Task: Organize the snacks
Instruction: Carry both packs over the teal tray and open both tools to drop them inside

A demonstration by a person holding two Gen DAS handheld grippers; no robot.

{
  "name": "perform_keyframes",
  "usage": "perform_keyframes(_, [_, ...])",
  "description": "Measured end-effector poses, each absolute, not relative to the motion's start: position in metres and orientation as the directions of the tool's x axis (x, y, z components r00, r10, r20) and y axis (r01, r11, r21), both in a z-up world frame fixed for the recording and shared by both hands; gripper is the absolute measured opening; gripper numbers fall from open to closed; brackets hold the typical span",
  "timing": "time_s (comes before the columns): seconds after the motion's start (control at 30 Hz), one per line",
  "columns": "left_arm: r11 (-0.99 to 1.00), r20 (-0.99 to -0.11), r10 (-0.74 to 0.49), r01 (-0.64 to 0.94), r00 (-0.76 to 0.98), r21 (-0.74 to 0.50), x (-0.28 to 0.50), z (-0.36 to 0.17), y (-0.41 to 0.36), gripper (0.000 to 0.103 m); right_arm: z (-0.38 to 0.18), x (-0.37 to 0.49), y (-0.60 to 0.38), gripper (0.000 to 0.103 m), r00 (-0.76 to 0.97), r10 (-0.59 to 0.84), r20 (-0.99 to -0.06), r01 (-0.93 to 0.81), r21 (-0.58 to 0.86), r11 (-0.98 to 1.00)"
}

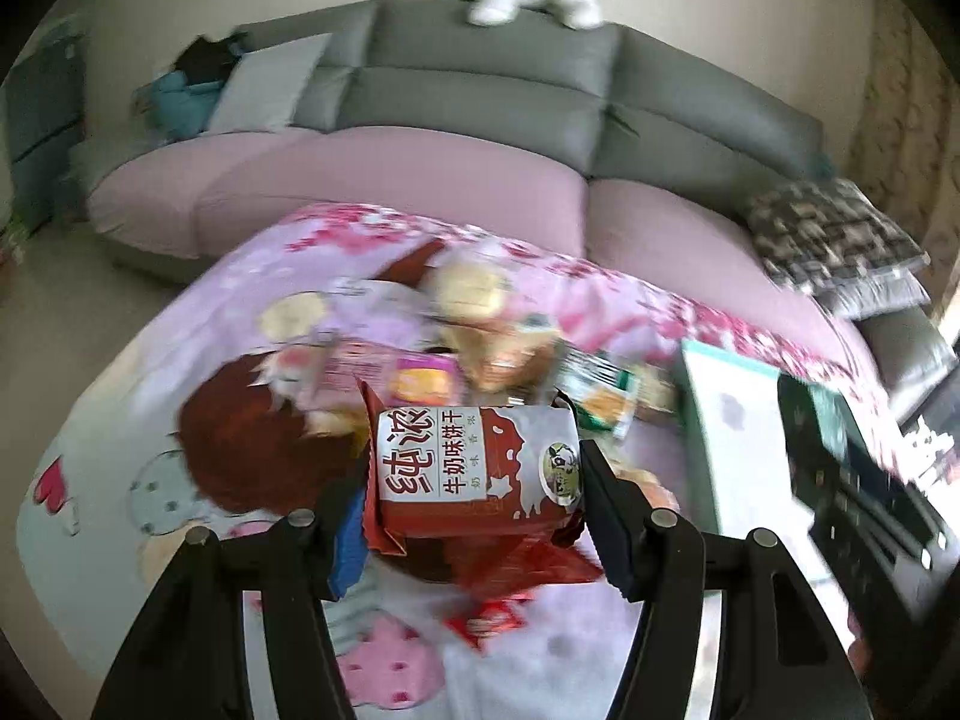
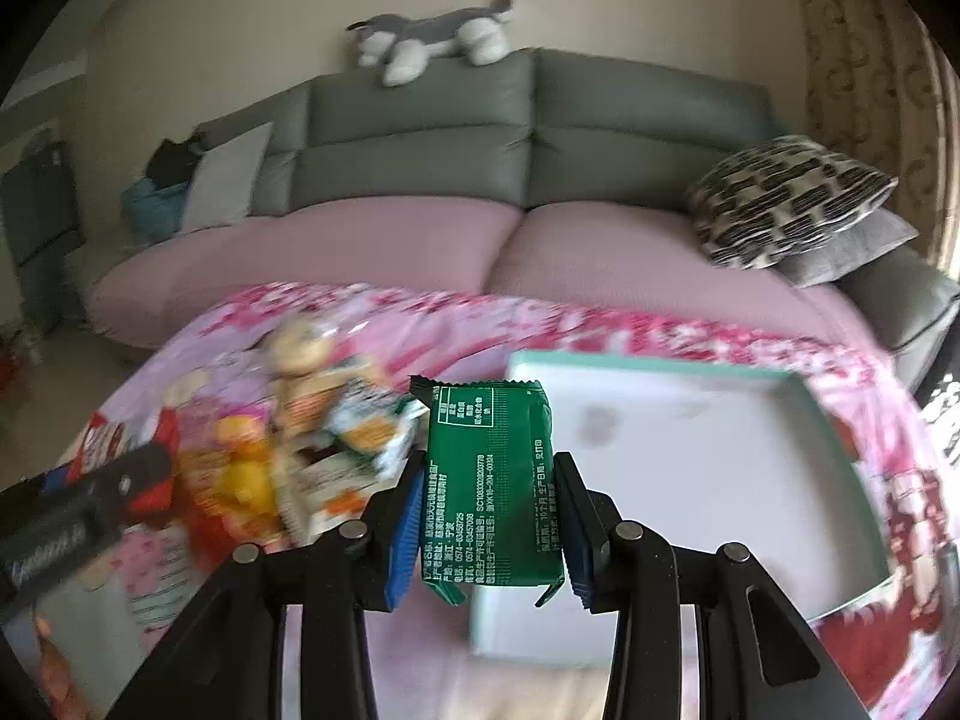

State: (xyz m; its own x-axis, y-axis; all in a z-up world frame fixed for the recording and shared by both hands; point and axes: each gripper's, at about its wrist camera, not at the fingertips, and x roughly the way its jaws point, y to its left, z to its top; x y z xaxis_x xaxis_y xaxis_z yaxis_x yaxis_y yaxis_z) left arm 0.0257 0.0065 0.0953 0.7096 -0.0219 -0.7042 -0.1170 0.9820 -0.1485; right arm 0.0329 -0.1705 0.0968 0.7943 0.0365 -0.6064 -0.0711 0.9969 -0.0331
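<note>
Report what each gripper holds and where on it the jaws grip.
The left gripper clamps a red milk-biscuit packet across its two short ends. The right gripper clamps a green snack packet by its long side edges, at mid-height.

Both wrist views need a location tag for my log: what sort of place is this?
Most likely a home living room. A grey sofa with pink seat cushions fills the background, a plush husky lies along its top, and the snacks sit on a pink cartoon-print cloth spread in front of it.
</note>
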Motion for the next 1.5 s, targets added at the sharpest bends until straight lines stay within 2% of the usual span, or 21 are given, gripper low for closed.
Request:
perform_keyframes(0.43, [0.986,-0.712,-0.165,0.117,0.683,-0.116,0.073,0.105,-0.096,0.063,0.094,0.067,-0.293,0.042,0.782,-0.173,-0.599,0.185,-0.043,0.982])
perform_keyframes(0.77, [0.973,-0.72,-0.212,0.21,0.661,-0.094,0.112,0.09,-0.162,0.063,0.064,0.067,-0.376,0.042,0.659,-0.365,-0.658,0.409,-0.095,0.908])
perform_keyframes(1.1, [0.969,-0.744,-0.178,0.248,0.644,-0.018,0.14,0.045,-0.203,0.063,0.043,0.066,-0.391,0.042,0.605,-0.374,-0.702,0.443,-0.093,0.892])
perform_keyframes(1.43, [0.971,-0.767,-0.152,0.24,0.624,0.003,0.143,0.038,-0.21,0.065,0.04,0.069,-0.391,0.043,0.597,-0.374,-0.71,0.445,-0.096,0.891])
perform_keyframes(1.5, [0.972,-0.771,-0.151,0.234,0.618,-0.004,0.143,0.04,-0.208,0.067,0.041,0.069,-0.39,0.048,0.597,-0.376,-0.709,0.444,-0.1,0.891])
